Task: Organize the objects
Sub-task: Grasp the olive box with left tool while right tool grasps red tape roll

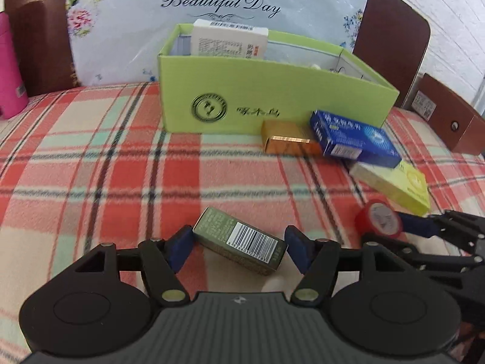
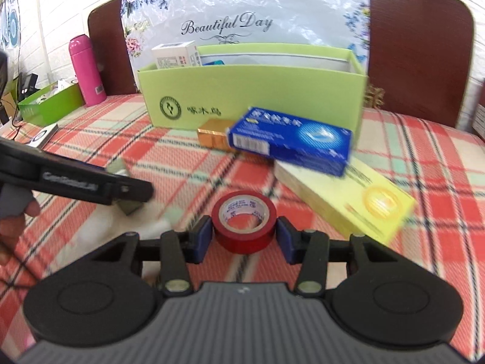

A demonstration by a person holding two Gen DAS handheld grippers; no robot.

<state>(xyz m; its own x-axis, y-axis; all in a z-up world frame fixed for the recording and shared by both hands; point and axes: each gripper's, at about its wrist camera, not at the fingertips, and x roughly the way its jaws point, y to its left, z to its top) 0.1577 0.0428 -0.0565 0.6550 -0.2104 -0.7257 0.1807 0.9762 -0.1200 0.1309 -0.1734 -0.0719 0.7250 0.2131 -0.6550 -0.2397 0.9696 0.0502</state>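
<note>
A small dark-green carton with a barcode [image 1: 242,241] lies askew on the plaid blanket, and my left gripper [image 1: 239,242] is shut on it, a blue pad pressing each end. In the right wrist view that gripper [image 2: 133,194] comes in from the left and hides most of the carton. My right gripper [image 2: 244,232] is shut on a red tape roll [image 2: 244,227], pads tight against both sides; the tape roll [image 1: 379,220] also shows at the lower right of the left wrist view. Behind stands an open lime-green box [image 1: 242,91] [image 2: 257,91] holding a white carton [image 1: 230,39].
Against the lime box's front lie a gold carton [image 2: 212,136], a blue carton [image 2: 291,142] and a yellow carton [image 2: 348,200]. A pink bottle [image 2: 86,69] and a green tray [image 2: 51,103] stand far left. A flowered plastic bag [image 1: 212,3] and brown chair backs close off the rear.
</note>
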